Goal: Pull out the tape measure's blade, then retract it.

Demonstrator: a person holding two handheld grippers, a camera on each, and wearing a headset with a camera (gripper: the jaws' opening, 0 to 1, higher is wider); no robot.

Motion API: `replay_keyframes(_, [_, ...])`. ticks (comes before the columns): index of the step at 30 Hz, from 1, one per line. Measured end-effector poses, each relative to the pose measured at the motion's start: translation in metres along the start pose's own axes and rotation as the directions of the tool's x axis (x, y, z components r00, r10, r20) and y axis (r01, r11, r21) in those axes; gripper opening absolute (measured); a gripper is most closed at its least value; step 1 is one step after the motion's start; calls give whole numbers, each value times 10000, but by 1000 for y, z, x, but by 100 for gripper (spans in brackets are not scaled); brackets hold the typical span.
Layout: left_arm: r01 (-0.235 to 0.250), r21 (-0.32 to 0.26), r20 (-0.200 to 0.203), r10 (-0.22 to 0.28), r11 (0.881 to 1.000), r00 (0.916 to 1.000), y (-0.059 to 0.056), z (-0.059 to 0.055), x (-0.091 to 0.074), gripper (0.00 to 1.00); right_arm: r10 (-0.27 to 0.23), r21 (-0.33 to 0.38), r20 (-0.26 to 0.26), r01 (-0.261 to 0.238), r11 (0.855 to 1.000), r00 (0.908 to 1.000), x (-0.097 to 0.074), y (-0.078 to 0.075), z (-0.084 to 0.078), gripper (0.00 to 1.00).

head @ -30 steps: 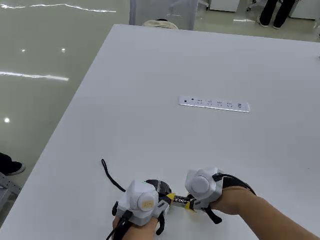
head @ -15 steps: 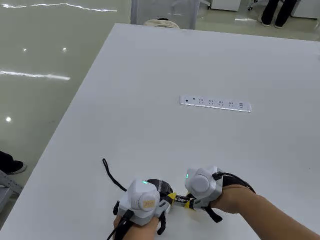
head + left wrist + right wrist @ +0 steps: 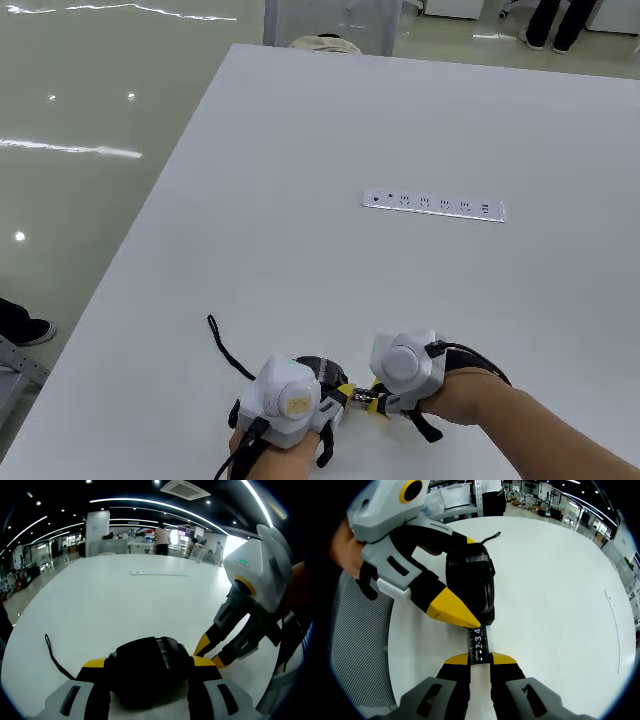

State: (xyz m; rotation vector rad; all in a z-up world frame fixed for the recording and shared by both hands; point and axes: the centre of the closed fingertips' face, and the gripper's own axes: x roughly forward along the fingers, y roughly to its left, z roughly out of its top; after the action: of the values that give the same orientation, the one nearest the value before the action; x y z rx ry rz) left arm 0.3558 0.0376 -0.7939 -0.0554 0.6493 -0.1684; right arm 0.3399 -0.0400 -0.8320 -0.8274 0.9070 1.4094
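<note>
The tape measure's black case (image 3: 147, 667) lies on the white table (image 3: 330, 150) near its front edge, with my left gripper (image 3: 149, 662) shut around it. A short stretch of blade (image 3: 478, 642), showing the numbers 2 to 4, sticks out of the case (image 3: 470, 587). My right gripper (image 3: 480, 657) is shut on the blade's end. In the head view the left gripper (image 3: 335, 393) and the right gripper (image 3: 372, 397) sit close together, with the blade (image 3: 360, 397) bridging the small gap. The case's black wrist strap (image 3: 225, 345) trails off to the left.
A white power strip (image 3: 434, 207) lies across the middle of the table, well beyond the grippers. The table's left edge drops to a glossy floor. People stand far off at the back of the room.
The head view has drifted slightly. Both grippers keep their hold, and the short stretch of blade between them looks about the same length.
</note>
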Motion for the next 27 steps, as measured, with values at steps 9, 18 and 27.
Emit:
replay_keyframes(9, [42, -44, 7, -42, 10000, 10000, 0, 0, 0, 59, -45, -138, 223, 48, 9999, 9997, 0, 1, 3, 14])
replay_keyframes(18, [81, -98, 40, -80, 9999, 10000, 1, 0, 0, 59, -13, -101, 354, 17, 9999, 9994, 3, -1, 7, 14])
replay_keyframes(27, [204, -227, 66, -203, 9995, 9998, 2, 0, 0, 59, 39, -201, 443, -30, 9998, 9990, 5, 0, 11, 14])
